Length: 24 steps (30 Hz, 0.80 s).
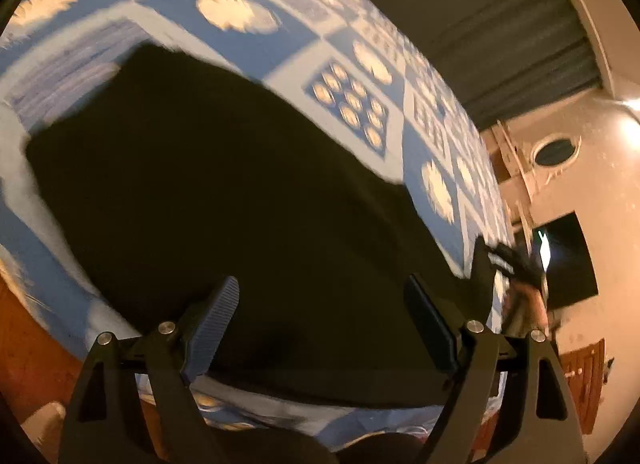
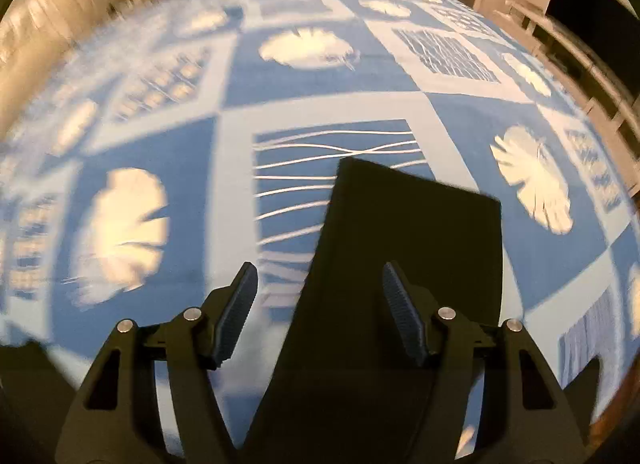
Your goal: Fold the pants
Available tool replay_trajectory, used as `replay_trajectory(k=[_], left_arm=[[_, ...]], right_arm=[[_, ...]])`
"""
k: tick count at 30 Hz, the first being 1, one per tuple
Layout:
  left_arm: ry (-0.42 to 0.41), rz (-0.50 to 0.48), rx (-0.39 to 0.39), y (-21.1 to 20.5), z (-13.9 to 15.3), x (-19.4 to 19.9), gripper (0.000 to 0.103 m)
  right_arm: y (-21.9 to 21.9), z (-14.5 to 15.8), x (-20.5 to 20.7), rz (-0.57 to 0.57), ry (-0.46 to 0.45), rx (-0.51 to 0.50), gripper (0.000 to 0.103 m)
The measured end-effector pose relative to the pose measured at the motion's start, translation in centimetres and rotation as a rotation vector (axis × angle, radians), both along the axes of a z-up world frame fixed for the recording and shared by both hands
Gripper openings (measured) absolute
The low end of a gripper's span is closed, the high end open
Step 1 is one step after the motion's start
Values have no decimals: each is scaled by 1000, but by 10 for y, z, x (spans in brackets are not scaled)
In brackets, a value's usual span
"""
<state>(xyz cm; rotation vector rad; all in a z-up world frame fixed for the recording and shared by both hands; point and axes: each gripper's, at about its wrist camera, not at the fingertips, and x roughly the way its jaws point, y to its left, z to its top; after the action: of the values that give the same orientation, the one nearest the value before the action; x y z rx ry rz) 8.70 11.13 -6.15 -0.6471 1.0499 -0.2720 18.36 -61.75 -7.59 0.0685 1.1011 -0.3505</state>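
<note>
The black pants (image 1: 224,184) lie spread flat on a blue and white patterned bedspread (image 1: 280,44). In the left wrist view they fill the middle, and my left gripper (image 1: 322,296) hovers open above their near edge, holding nothing. In the right wrist view a narrower dark leg of the pants (image 2: 408,240) runs away from me over the bedspread (image 2: 320,104). My right gripper (image 2: 320,282) is open above the leg's left edge, holding nothing. The other gripper (image 1: 496,260) shows at the right of the left wrist view.
The bed's near edge drops to a wooden floor (image 1: 24,344). A grey curtain (image 1: 500,24) hangs beyond the bed. A white dresser with an oval mirror (image 1: 556,152) and a dark screen (image 2: 592,12) stand along the wall.
</note>
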Motion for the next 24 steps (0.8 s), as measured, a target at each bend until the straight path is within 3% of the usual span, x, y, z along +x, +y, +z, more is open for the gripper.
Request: replay_trajectory(k=[2, 5, 9, 10, 11, 16, 21, 24], left_arm=[[-13, -28, 60, -20, -2, 2, 83], [-73, -98, 172, -46, 1, -2, 83], [-91, -193, 210, -74, 3, -5, 83], [-91, -202, 215, -77, 4, -3, 83], [-90, -212, 225, -81, 5, -3, 83], [-58, -216, 201, -93, 12, 2, 83], [-35, -223, 136, -112, 20, -7, 83], [-41, -242, 137, -129, 23, -14, 83]], right_arm=[[-1, -16, 12, 3, 60, -55, 65], [-12, -20, 13, -6, 60, -19, 63], [-31, -15, 0, -3, 41, 33, 32], [-35, -11, -5, -1, 30, 52, 17], [-40, -5, -13, 1, 6, 91, 9], [-64, 38, -74, 9, -161, 211, 8], [-110, 78, -169, -16, -349, 370, 7], [-138, 89, -232, -39, -432, 442, 7]])
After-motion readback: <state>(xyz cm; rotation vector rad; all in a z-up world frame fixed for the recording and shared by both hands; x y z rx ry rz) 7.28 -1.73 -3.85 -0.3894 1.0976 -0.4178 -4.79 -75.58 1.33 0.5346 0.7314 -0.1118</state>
